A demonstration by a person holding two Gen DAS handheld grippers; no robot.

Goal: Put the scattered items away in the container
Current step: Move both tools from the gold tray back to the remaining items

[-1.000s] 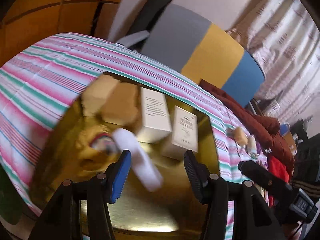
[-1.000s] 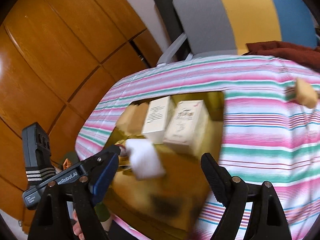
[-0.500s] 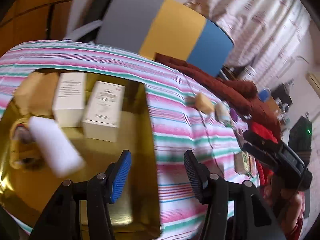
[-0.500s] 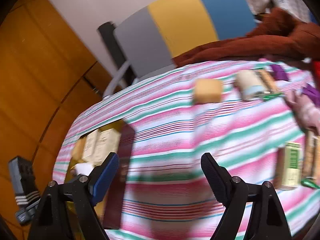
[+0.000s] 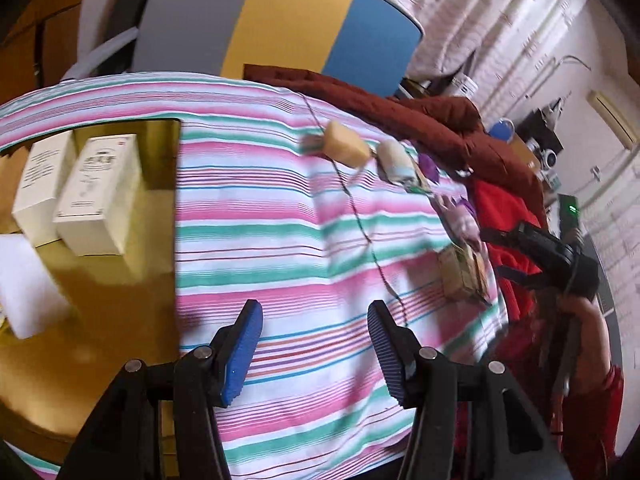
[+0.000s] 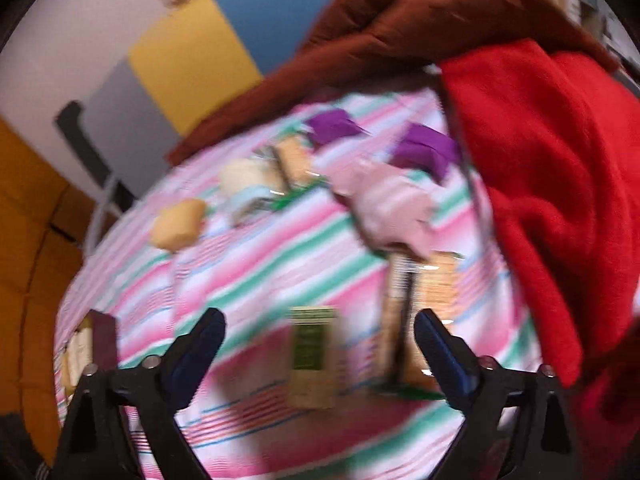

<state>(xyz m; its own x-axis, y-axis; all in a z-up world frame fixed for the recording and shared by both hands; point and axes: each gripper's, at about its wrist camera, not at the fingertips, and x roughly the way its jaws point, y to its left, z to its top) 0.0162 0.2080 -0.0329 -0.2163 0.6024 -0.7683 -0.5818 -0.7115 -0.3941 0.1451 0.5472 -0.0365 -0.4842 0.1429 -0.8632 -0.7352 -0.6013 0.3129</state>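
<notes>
**Both grippers empty above the striped cloth**

The left gripper (image 5: 314,346) hangs half-spread over the striped tablecloth (image 5: 280,240), nothing between its jaws. Just to its left sits the gold container (image 5: 120,300), holding two white boxes (image 5: 98,194) and a white foam block (image 5: 24,284). The right gripper (image 6: 320,360) has just been opening its jaws wide; they are empty, and below them lies a green-labelled packet (image 6: 312,354). Further off, a yellow sponge (image 6: 178,224), a pink cloth (image 6: 384,204) and purple pieces (image 6: 424,152) lie scattered near a red garment (image 6: 560,200).
</notes>
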